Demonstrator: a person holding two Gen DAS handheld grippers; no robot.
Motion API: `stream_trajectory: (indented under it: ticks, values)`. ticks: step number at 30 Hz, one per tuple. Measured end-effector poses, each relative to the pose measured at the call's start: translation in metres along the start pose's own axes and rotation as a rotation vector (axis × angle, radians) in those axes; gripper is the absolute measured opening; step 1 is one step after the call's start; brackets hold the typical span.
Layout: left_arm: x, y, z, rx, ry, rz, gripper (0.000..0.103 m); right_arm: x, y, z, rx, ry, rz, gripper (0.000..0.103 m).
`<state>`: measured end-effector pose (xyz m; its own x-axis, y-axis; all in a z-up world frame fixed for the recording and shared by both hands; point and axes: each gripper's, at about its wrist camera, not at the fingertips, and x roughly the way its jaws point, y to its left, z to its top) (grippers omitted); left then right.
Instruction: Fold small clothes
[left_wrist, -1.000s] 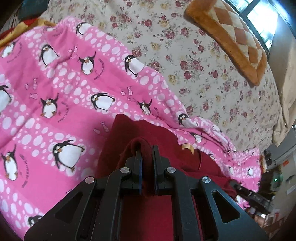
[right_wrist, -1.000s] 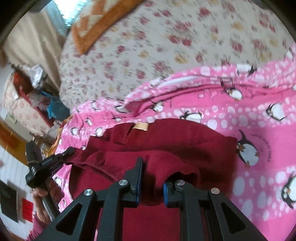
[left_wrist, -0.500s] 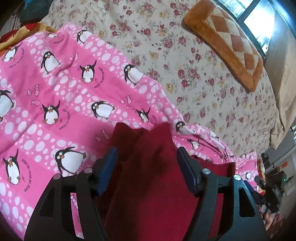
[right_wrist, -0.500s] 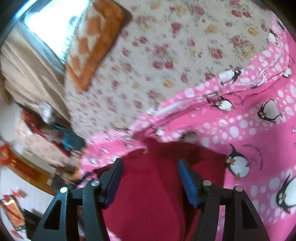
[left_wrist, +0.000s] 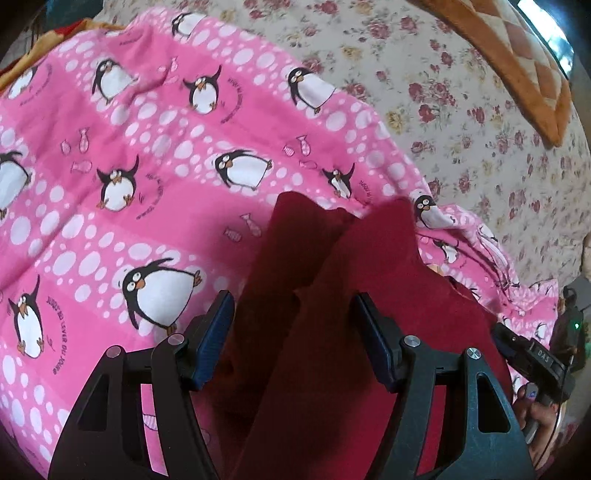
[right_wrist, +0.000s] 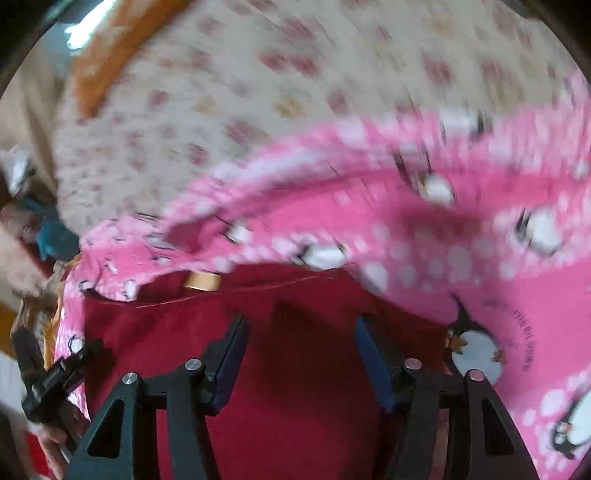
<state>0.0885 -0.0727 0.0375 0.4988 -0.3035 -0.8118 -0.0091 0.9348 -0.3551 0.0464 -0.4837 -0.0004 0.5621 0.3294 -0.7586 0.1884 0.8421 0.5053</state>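
A dark red garment (left_wrist: 369, 266) lies on a pink penguin blanket (left_wrist: 147, 147), with a folded flap running up its left side. My left gripper (left_wrist: 293, 299) hovers open just above that flap; the cloth lies under the gap and the pads do not press it. In the blurred right wrist view, my right gripper (right_wrist: 301, 321) stands over the same red garment (right_wrist: 295, 424), below its neckline and tan label (right_wrist: 202, 281). Its jaws are closing a little, with cloth beneath them and nothing pinched. A hand holds each gripper at the edge of the other's view.
The pink blanket (right_wrist: 480, 258) is spread over a floral bedsheet (left_wrist: 461, 110). An orange checkered cushion (left_wrist: 517, 55) lies at the far corner of the bed. Cluttered floor and furniture show past the bed's edge.
Both grippers were shut on bunched red cloth; both have let go, and the cloth has dropped flat. Both have sunk closer to the garment.
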Motion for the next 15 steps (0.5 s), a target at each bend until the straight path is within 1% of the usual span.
stream_trajectory:
  ticks: [4, 5, 7, 10, 12, 15]
  values:
    - [-0.016, -0.001, -0.003, 0.027, -0.015, 0.005, 0.067, -0.03, 0.029, -0.005, -0.099, -0.055, -0.061, 0.057]
    - [-0.023, -0.001, -0.005, 0.039, -0.018, -0.002, 0.067, -0.038, 0.04, -0.008, -0.133, -0.063, -0.059, 0.057]
    - [-0.035, -0.002, -0.011, 0.068, -0.019, -0.007, 0.067, -0.045, 0.067, -0.014, -0.219, -0.045, -0.036, 0.057]
    - [-0.05, -0.001, -0.025, 0.122, -0.021, 0.012, 0.067, -0.039, 0.12, -0.027, -0.355, -0.005, 0.018, 0.057]
    - [-0.056, 0.003, -0.037, 0.163, -0.017, 0.035, 0.067, -0.027, 0.156, -0.037, -0.43, 0.023, 0.06, 0.057]
    - [-0.061, 0.014, -0.048, 0.181, -0.008, 0.047, 0.067, 0.003, 0.201, -0.047, -0.491, 0.052, 0.086, 0.057]
